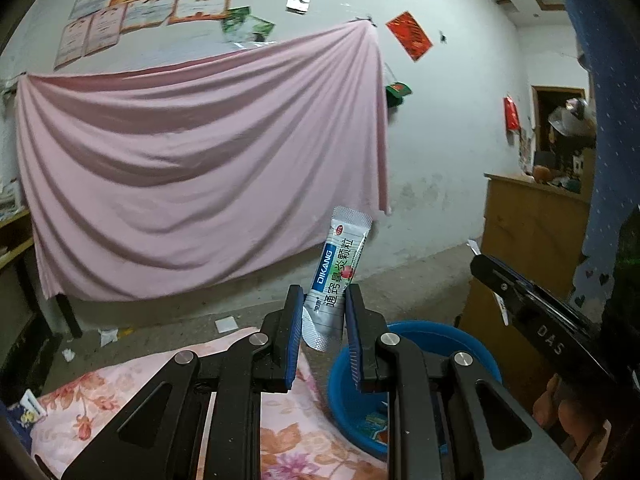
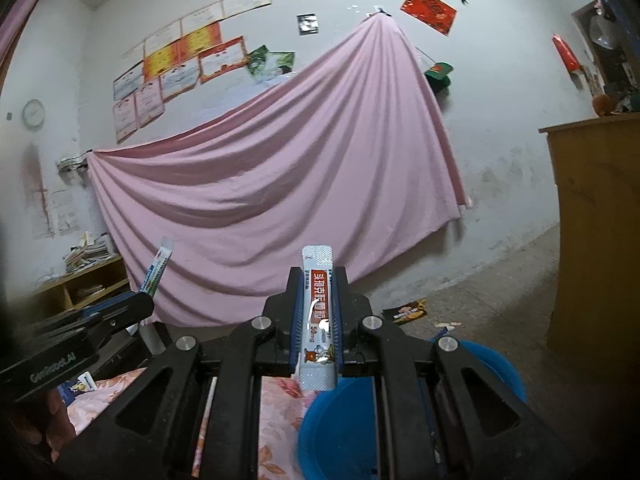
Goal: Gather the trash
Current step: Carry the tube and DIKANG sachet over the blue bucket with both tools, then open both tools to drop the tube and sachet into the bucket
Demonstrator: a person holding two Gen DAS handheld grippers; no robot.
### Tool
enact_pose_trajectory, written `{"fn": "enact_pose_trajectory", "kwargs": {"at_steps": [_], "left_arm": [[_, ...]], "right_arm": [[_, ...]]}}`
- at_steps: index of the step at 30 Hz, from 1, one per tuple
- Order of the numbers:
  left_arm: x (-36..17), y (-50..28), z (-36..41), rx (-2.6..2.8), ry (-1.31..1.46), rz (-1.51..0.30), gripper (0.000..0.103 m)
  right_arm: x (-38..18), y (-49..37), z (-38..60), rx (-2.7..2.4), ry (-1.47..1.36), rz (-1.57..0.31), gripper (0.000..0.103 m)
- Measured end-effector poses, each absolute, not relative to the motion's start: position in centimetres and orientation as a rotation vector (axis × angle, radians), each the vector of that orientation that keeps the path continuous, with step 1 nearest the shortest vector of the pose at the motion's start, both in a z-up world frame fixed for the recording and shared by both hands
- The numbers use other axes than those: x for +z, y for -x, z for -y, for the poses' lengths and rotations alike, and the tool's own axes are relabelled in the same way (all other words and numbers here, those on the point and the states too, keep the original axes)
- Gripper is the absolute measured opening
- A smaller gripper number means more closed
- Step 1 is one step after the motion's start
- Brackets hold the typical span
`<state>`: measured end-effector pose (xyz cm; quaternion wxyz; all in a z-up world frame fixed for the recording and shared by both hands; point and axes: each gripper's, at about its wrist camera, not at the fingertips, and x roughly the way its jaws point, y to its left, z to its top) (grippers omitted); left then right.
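The left gripper [image 1: 322, 300] is clamped on a white foil medicine sachet with a blue side band [image 1: 335, 276], tilted above the round blue plastic basin [image 1: 440, 338]. The right gripper [image 2: 318, 284] pinches an upright white foil sachet with a red label [image 2: 318, 316] over the same basin [image 2: 496, 372], just beside the floral pink bedsheet's edge [image 2: 280, 404].

Blue basin [image 1: 424, 334] largely hidden behind tongs.

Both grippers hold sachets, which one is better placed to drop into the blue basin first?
Right, probably: the right gripper holds its sachet directly above the blue basin; the left gripper sits nearer the rim.
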<state>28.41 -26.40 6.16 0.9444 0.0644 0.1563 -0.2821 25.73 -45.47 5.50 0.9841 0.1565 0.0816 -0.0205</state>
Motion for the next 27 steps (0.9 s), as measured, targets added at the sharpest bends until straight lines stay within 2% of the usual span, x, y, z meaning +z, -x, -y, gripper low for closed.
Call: {"fn": "enact_pose_trajectory", "kwargs": {"at_steps": [11,27], "left_arm": [[4.6,-28.8,30.4,-0.620,-0.185,-0.348,0.017],[1.6,-30.9,32.6,-0.645,-0.237,-0.509,0.018]], "right_arm": [[4.3,-25.7,47.8,-0.103,-0.397,-0.219,0.041],[2.6,-27.1,49.1,-0.150,-0.436,-0.331,0.043]]}}
